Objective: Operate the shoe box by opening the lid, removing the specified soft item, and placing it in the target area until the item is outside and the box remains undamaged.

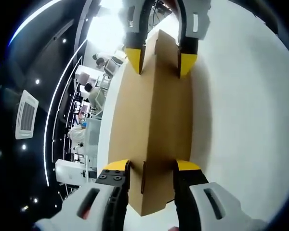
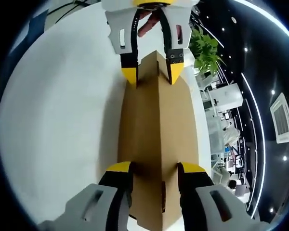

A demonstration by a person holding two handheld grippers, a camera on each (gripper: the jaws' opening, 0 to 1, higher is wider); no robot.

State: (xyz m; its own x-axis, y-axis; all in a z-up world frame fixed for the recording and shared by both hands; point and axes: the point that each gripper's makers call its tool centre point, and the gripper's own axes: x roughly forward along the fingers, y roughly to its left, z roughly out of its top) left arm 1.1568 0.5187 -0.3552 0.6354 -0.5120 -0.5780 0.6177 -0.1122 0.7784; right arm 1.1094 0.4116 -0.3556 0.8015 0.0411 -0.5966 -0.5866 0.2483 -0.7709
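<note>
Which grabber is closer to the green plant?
Left. The left gripper straddles the brown cardboard shoe box's far end, beside the leafy green plant. The right gripper straddles the near end, farther from it.

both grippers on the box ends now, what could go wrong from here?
1. The left gripper and right gripper each straddle one end of the cardboard shoe box. Squeezing hard could crease the thin cardboard.
2. The box looks tilted, one long edge up. A slip at either end could drop it onto the white table.
3. The lid looks closed, and with both grippers on the ends, neither is free to lift it.
</note>
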